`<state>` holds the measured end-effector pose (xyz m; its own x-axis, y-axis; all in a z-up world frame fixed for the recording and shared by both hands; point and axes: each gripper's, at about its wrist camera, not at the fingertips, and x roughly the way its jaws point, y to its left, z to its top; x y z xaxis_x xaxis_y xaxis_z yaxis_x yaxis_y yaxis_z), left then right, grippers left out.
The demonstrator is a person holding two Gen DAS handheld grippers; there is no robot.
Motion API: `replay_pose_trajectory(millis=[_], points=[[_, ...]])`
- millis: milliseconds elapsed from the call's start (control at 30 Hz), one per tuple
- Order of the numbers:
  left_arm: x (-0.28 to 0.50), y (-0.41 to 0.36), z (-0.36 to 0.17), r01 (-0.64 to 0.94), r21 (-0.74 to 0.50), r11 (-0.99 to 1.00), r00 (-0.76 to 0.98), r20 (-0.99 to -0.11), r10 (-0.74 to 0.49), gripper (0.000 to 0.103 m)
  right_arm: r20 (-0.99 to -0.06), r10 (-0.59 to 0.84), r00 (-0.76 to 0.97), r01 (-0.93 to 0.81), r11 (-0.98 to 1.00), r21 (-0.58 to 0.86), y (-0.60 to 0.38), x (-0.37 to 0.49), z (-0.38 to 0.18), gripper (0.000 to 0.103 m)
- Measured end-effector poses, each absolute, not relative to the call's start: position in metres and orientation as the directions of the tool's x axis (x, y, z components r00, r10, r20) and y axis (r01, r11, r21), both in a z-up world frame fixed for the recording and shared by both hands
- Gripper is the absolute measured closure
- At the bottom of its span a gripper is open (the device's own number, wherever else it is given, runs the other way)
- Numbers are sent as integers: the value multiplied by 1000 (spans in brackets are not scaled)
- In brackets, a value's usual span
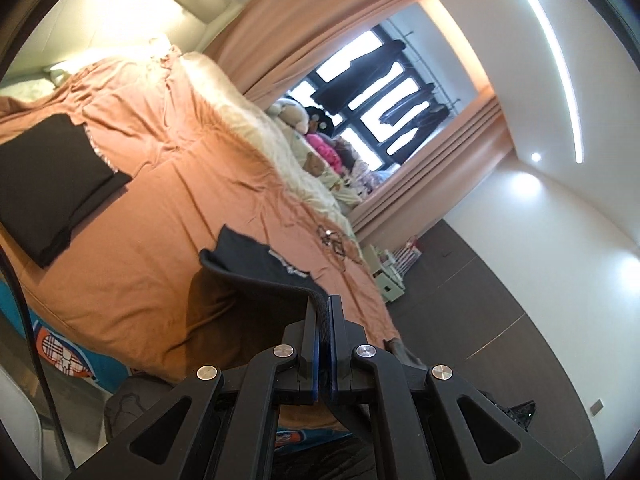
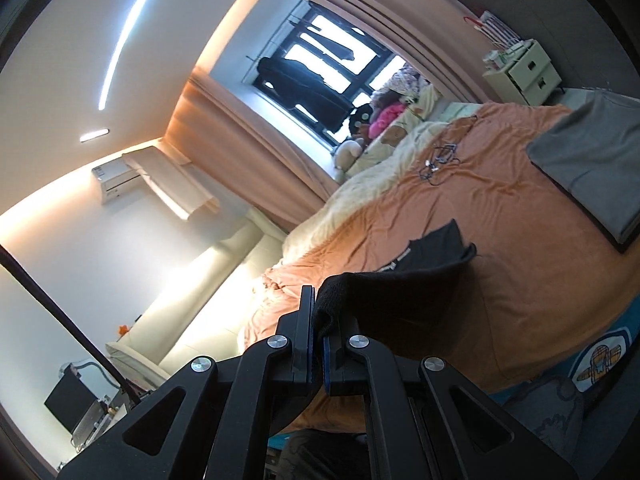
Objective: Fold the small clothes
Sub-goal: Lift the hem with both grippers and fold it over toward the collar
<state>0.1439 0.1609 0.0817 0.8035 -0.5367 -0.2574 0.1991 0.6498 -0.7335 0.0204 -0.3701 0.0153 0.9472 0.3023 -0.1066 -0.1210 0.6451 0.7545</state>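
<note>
Left gripper (image 1: 325, 305) first: we've got its jaws clamped tight on one edge of the black garment (image 1: 264, 268), lifted above the orange bedspread (image 1: 168, 264). Across to our right gripper (image 2: 313, 300), pinched closed on the other edge, the cloth sagging between us over that bedspread, folded grey clothes (image 2: 592, 160) lying farther along it.

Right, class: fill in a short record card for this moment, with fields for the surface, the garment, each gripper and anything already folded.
surface: bed with orange cover
garment: black garment with white print, lifted at its near edge, far part lying on the cover
left gripper: jaws shut on one corner of the garment
right gripper: jaws shut on another corner
folded items: dark stack; grey stack
other: cable tangle on the cover; soft toys by the window
</note>
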Motion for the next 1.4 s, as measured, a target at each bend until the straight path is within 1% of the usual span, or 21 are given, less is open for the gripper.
replay_pose_trajectory(millis=[167,233,300,367,533,700,767,900,933,1133,1267,1400], points=[[132,162,93,221,-724,653,813,-234,-533,100,-74,312,947,-156,650,744,-373,21,10,103],[133,163,92,221,-721,656,815,-233,-531,100,-75,311,947,-157,655,739,-373,25,6,103],[137,164,87,216,-722,657,813,-240,-531,100,-94,306,947,-143,668,730,-375,31,0,103],[145,164,85,201,-713,672,807,-268,-526,100,-135,289,948,-108,690,716,-380,47,-6,103],[181,159,75,154,-680,717,781,-361,-510,100,-179,287,941,-79,701,709,-389,86,-12,103],[223,155,63,114,-671,733,766,-410,-495,100,-222,277,935,-44,711,702,-405,138,-13,103],[240,154,60,100,-668,738,759,-428,-490,100,-252,270,929,-22,722,692,-411,164,-11,103],[277,148,58,79,-649,757,748,-463,-476,100,-293,265,919,8,729,684,-415,187,-1,103],[285,147,57,75,-647,758,745,-469,-474,100,-297,266,917,11,728,685,-412,180,5,103],[339,137,44,40,-631,775,720,-519,-460,100,-353,264,898,59,721,691,-416,229,6,103],[371,136,27,7,-625,781,706,-550,-446,100,-385,269,883,89,709,699,-418,255,2,103],[406,137,0,-45,-620,783,669,-601,-437,100,-427,268,864,132,697,705,-417,284,-6,103]])
